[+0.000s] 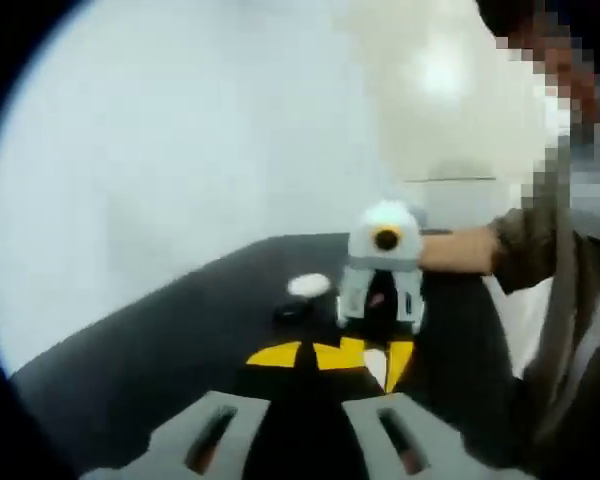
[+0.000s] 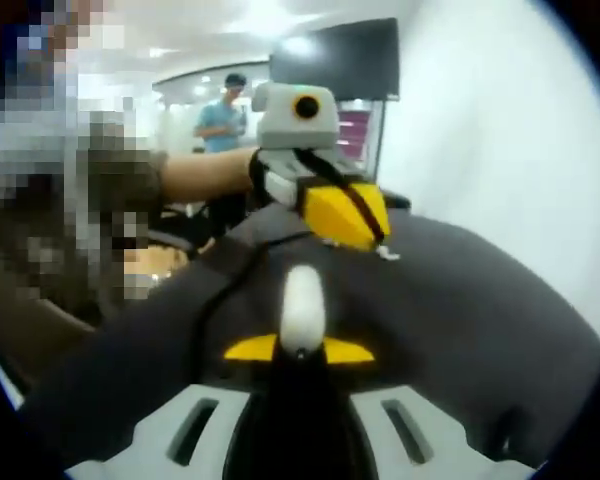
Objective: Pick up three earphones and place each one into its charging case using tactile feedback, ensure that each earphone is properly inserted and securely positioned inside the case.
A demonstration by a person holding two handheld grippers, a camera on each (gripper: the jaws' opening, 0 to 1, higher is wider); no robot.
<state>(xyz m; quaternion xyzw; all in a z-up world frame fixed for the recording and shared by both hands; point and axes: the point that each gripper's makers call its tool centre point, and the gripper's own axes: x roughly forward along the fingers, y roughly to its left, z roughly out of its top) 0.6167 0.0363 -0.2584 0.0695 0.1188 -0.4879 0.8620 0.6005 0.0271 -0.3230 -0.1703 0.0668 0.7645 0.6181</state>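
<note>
The right tongs (image 2: 300,350) pinch a white oval earphone (image 2: 302,305) between yellow tips; the left tongs (image 1: 325,357) are nearly closed above the black table (image 1: 160,340).

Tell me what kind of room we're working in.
Probably an office or lab: a dark work table by a plain white wall, a dark wall screen, ceiling lights, and a person standing behind.

We see a dark counter (image 1: 130,360) low in the left gripper view, with a pale wall (image 1: 180,130) above it. At the top of the right gripper view a person in a blue shirt (image 2: 223,120) stands far off, beside a dark screen (image 2: 345,60).
</note>
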